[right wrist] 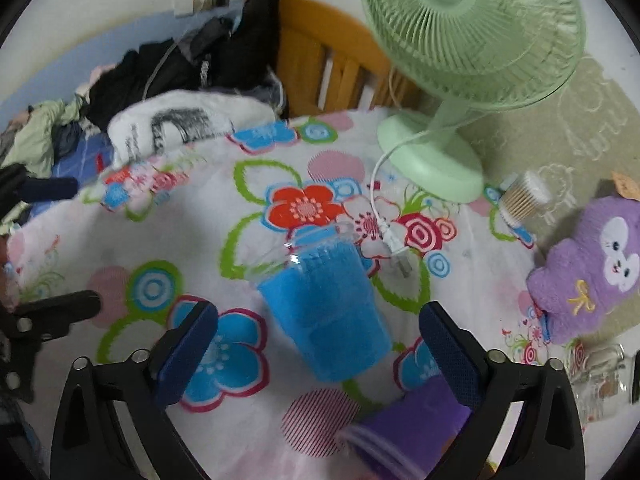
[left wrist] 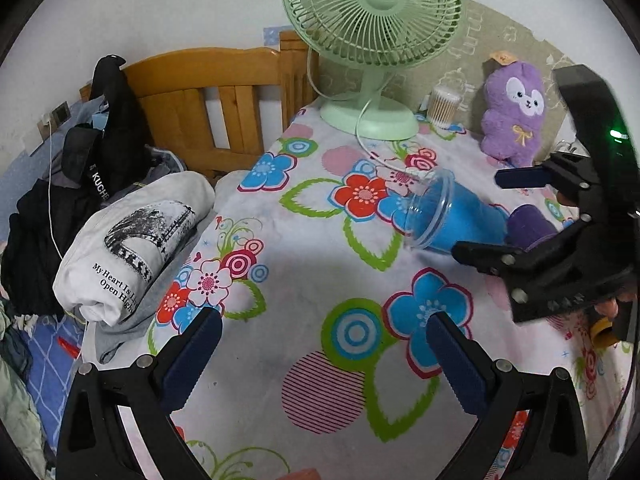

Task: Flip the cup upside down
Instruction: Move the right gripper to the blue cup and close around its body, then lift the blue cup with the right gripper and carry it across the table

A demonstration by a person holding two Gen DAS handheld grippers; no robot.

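Observation:
A blue cup in a clear plastic shell [left wrist: 452,220] lies on its side on the floral cloth, its mouth facing left and away. In the right wrist view the blue cup [right wrist: 324,304] lies between and just ahead of my right gripper's open fingers [right wrist: 316,344], not held. A purple cup [right wrist: 408,432] lies on its side just below it, near the right finger; it also shows in the left wrist view [left wrist: 528,226]. My left gripper [left wrist: 324,348] is open and empty over the cloth, well left of the cups. My right gripper [left wrist: 504,216] shows there around the cups.
A green desk fan [left wrist: 372,40] with a white cord stands at the back. A purple plush toy [left wrist: 512,108] and a cotton swab jar [left wrist: 442,106] sit at the back right. A glass jar [right wrist: 600,376] lies at the right. Folded clothes [left wrist: 132,240] and a wooden bed frame [left wrist: 208,96] are at the left.

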